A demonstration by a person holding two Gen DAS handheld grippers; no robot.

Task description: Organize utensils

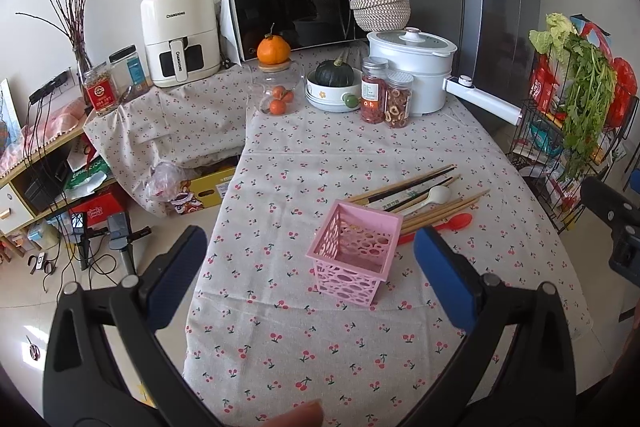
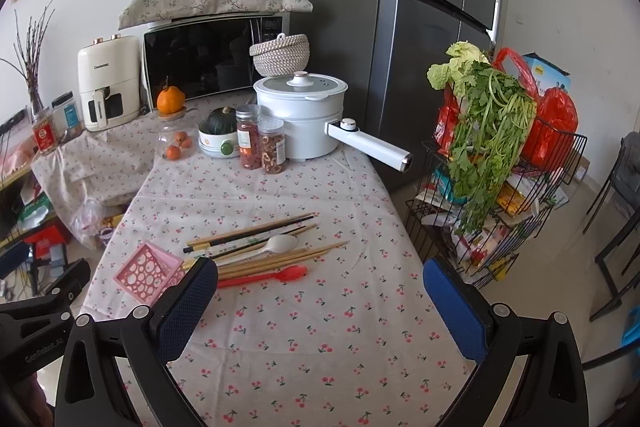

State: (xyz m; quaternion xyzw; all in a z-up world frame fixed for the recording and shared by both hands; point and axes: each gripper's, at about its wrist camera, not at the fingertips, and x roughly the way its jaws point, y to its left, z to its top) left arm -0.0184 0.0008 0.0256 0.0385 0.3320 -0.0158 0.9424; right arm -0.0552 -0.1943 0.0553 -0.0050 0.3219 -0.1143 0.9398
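**Inspector:** State the step in hand.

**Me:** Nothing sorted yet, by my reading. My left claw (image 1: 310, 253) gapes wide and empty above the pink basket (image 1: 354, 253), which stands upright on the desk (image 1: 320, 347). My right claw (image 2: 320, 281) is likewise spread, holding nothing.

**Inspector:** Count, left to right.

**Me:** One basket; just beside it a pile of chopsticks (image 2: 256, 231), roughly ten, overlapping, so uncertain; one white spoon (image 2: 280, 244); one red spoon (image 2: 264, 275).

**Inspector:** Next move?

**Me:** I judge: lower the right claw onto one utensil, pinch, lift it into the basket.
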